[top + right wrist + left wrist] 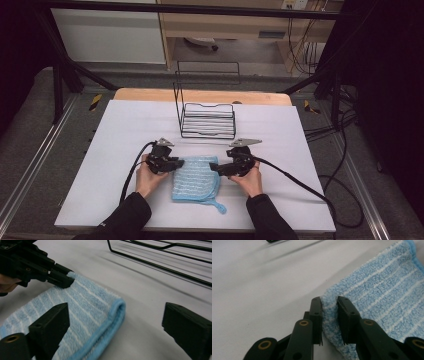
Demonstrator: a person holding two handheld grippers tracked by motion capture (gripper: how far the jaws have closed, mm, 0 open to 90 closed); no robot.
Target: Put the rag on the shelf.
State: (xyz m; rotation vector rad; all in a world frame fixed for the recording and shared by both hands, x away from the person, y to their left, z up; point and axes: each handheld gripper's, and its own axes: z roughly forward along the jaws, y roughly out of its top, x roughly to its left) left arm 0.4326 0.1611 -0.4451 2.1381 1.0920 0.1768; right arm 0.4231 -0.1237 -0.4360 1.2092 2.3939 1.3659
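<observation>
A folded towel (196,179) lies flat on the white surface (110,150), between the two grippers and just in front of a wire rack (207,120). The towel is soft, looped terry, light blue with thin white stripes, and bound along its edge with a plain blue hem; a small hanging loop sticks out at its near right corner. Its folded edge is thick and rounded, as the right gripper view shows.

The left gripper (176,163) has its jaws clamped on the towel's far left corner: in the left gripper view the two flat black pads press a narrow ridge of pile (329,312) upward between them. The jaws are hard, matte black plastic with brass-coloured pivot pins.

The right gripper (214,168) sits at the towel's far right corner with its jaws wide apart. In its own view the blocky jaws straddle the rounded blue hem (113,315) without touching it, one above the cloth, the other above bare surface.

The rack is thin black wire, with a ribbed base and a tall upright frame at the back. The surface is smooth and matte.
</observation>
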